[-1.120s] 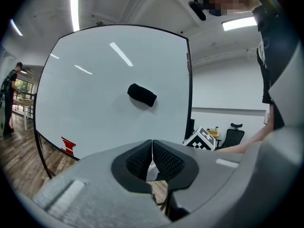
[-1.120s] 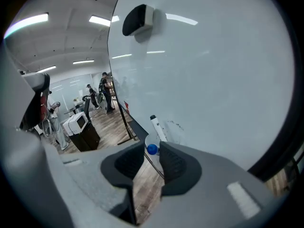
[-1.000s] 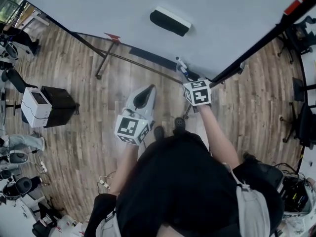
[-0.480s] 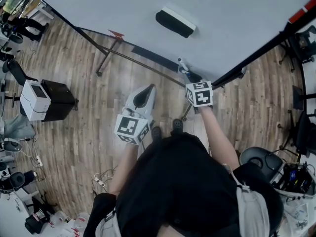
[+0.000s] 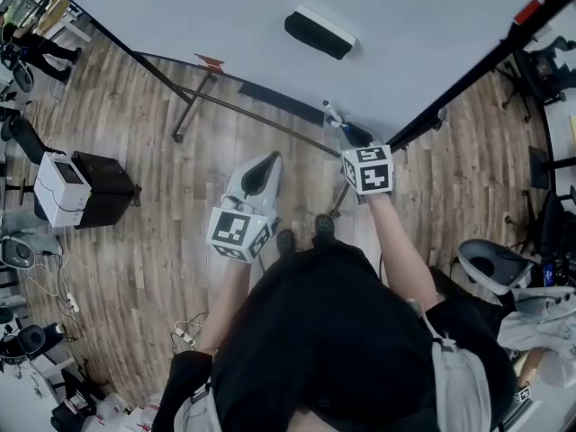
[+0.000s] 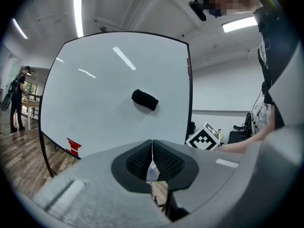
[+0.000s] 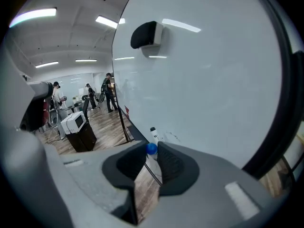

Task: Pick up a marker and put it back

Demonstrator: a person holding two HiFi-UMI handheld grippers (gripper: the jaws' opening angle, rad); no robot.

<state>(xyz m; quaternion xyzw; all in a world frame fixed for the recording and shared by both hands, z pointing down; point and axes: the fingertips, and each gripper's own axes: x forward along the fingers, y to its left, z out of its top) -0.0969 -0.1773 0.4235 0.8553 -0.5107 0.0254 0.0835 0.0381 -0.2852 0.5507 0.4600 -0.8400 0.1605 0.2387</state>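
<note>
At the lower edge of the whiteboard (image 5: pixel 423 52), item one: my right gripper (image 5: pixel 356 136), forearm stretched forward, nose tilted down. Its jaws have just been closing and now pinch a blue-capped marker (image 7: pixel 151 149) at their tips, close to the board. Item two: my left gripper (image 6: pixel 152 148), held back and roughly level, jaws pressed together, nothing between them. Item three: eraser (image 5: pixel 317 32), stuck higher on the board.

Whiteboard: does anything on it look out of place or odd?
Nothing stands out. The eraser clings to the whiteboard, one marker lies at its lower edge, and the right gripper has just closed its jaws on a blue-capped marker.
</note>
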